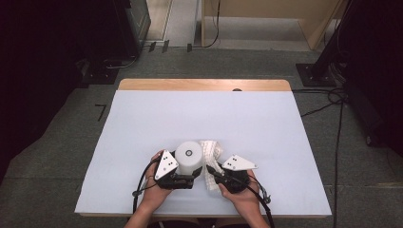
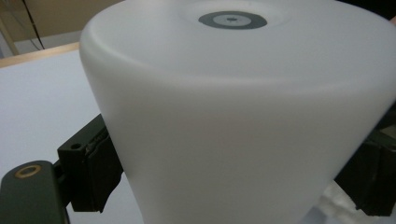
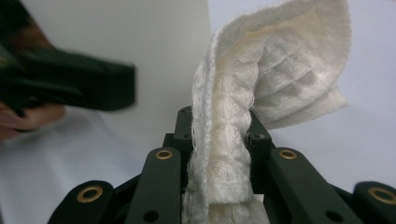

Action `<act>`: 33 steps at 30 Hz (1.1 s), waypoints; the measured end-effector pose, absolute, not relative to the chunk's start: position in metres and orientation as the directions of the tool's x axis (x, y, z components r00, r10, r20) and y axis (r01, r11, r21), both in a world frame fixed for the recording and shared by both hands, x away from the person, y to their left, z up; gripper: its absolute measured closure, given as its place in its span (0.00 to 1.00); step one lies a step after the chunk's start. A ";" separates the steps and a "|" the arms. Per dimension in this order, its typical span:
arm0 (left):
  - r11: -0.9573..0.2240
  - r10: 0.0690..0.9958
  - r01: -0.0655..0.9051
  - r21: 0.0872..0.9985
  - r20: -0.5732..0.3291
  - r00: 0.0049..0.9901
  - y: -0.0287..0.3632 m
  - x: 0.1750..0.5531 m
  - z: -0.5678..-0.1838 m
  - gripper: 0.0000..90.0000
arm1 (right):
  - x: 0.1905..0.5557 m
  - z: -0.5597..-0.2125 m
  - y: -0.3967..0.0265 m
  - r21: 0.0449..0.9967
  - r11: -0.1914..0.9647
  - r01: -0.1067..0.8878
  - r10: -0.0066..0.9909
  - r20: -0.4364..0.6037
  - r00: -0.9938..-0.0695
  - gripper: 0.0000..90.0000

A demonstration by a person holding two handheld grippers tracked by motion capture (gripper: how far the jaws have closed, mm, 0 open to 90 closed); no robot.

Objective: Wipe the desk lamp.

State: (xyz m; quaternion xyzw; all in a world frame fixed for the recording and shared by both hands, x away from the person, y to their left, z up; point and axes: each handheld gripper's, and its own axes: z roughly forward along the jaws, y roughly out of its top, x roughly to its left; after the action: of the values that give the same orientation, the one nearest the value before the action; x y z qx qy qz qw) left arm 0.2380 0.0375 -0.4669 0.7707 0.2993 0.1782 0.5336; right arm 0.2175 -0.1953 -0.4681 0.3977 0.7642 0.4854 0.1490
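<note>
Hands low at centre of the high view, wrists angled inward: left gripper [image 1: 186, 177] clamps white cup [image 1: 189, 157]; right gripper [image 1: 212, 172] pinches folded cream cloth [image 3: 224, 154].

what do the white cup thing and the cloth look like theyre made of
White cup: probably matte, slightly translucent plastic; smooth wall, soft sheen, moulded rounded edge, grey ring on its flat top.
Cloth: seemingly woven cotton, cream, waffle-textured with fuzzy edges, limp and folded.

Grey floor [image 1: 57, 156] surrounds a white-topped wooden table [image 1: 204, 84], cables [image 1: 332, 102] trailing.
</note>
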 end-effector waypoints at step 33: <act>-0.220 0.769 0.326 0.920 -0.042 0.638 0.048 0.246 -0.478 0.00 | 0.222 -0.471 -0.223 0.876 0.111 0.469 0.806 0.197 -0.558 0.81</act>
State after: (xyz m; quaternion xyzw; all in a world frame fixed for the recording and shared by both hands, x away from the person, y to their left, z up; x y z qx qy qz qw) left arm 0.2463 0.0476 -0.4784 0.7497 0.3651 0.2190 0.5066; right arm 0.2221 -0.2226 -0.4708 0.4389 0.7263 0.5017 0.1676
